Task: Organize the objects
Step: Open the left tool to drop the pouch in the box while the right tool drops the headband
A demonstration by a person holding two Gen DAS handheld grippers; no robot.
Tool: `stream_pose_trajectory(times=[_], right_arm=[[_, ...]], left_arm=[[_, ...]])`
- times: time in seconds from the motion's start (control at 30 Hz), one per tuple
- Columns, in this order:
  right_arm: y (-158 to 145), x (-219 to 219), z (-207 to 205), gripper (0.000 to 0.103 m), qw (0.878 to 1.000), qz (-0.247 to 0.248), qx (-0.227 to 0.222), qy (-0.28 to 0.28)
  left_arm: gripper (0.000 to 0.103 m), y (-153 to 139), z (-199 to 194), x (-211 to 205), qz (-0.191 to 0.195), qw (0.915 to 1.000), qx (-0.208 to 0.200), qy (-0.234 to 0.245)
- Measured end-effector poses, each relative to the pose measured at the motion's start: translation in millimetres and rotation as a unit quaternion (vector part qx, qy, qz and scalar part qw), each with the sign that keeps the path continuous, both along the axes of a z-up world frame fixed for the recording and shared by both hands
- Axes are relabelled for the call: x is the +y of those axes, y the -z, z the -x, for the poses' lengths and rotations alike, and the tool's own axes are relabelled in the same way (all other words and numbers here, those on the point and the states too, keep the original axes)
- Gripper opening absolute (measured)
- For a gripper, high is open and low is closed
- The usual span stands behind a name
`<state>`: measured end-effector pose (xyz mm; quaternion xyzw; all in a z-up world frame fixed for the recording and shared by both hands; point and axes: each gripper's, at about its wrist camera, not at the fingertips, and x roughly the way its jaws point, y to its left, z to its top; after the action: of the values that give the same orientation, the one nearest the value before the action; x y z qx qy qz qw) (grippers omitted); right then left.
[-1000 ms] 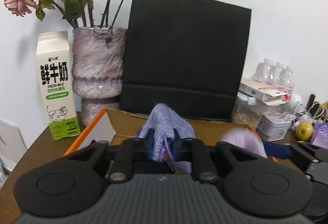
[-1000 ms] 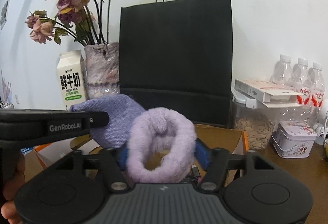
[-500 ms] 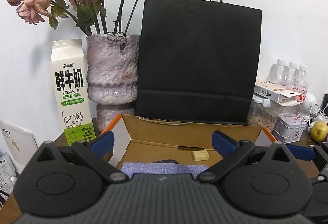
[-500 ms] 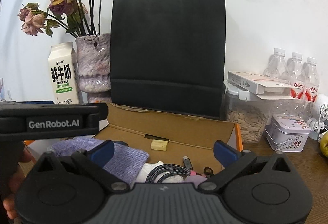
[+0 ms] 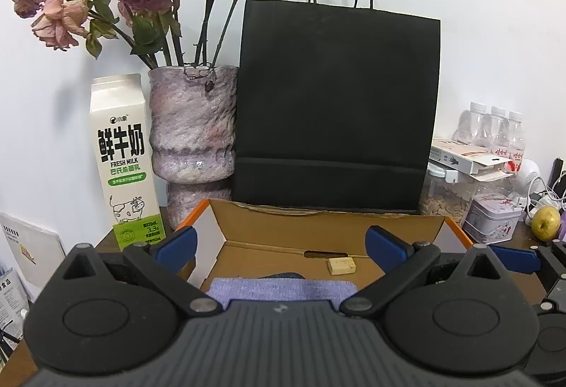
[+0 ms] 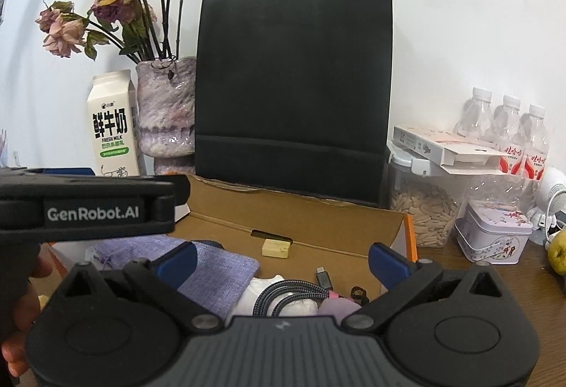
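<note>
An open cardboard box with orange edges lies in front of both grippers. A purple knitted pouch rests flat in its left part. In the right wrist view the pouch lies beside a grey braided cable, a bit of fluffy purple fabric and a small pale block. My left gripper hangs open over the box with nothing between its fingers. My right gripper is open too, over the cable, holding nothing. A hand holds the left gripper's body.
Behind the box stand a black paper bag, a mottled vase of dried roses and a milk carton. To the right are a seed jar, a tin, water bottles and a yellow-green fruit.
A second ago the left gripper was shut on the purple pouch and the right on the fluffy purple ring. Both have opened wide, and the items now lie in the box.
</note>
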<state>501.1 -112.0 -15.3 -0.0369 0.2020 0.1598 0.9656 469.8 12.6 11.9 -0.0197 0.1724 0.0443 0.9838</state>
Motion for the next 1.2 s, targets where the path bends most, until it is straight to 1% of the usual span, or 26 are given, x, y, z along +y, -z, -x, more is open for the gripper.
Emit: stream_pose_trajectory(times=[0.27,0.73,1.2], right_arm=[[-2.2,-1.3,15.8,0.103,1.0,0.01,-0.009,0.002],[-8.3,-5.1,54.2,0.103,1.0,0.011,-0.014,-0.004],[-9.7,-9.7,88.9,0.103,1.0,0.002,-0.012,-0.009]], left_arm=[[0.103,-4.4,17.2,4.5,-0.008,0.9999,0.0,-0.01],[0.103,-15.2,62.2,7.9,-0.016,0.9996,-0.008,-0.021],[0.103,-10.3,104.4,11.6,-0.023,0.9994,0.008,-0.024]])
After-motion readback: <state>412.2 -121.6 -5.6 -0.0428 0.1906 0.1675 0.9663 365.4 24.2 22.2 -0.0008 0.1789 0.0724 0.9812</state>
